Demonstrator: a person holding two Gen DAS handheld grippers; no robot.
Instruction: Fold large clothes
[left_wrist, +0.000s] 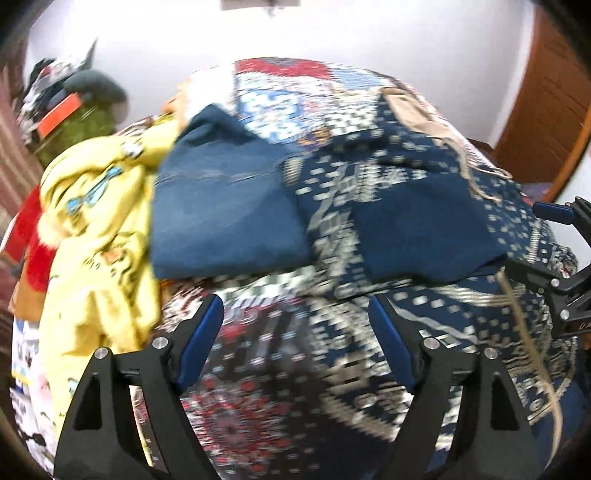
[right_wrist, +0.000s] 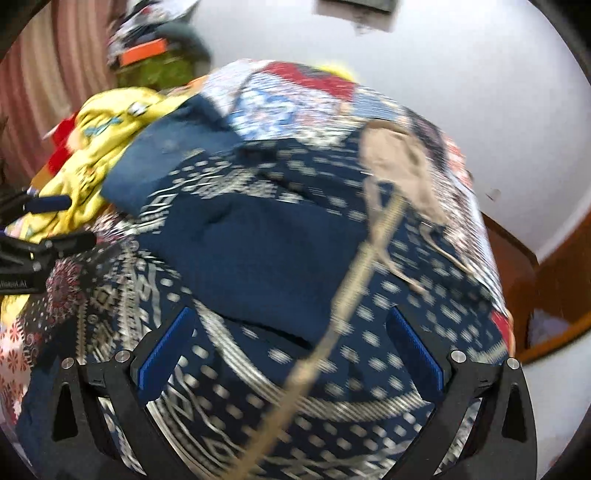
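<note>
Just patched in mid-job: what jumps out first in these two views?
The navy patterned garment spread across the middle, a tan cord trailing over it. To its left lies a yellow garment in a heap. Both grippers, left and right, hang open above the fabric, holding nothing.

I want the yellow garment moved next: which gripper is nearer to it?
Left. The left gripper hovers open right beside the yellow garment; the right gripper is open farther off, over the navy patterned cloth.

A home bedroom (patterned bedspread (left_wrist: 258, 369), heaped clothes (left_wrist: 92, 221)).
</note>
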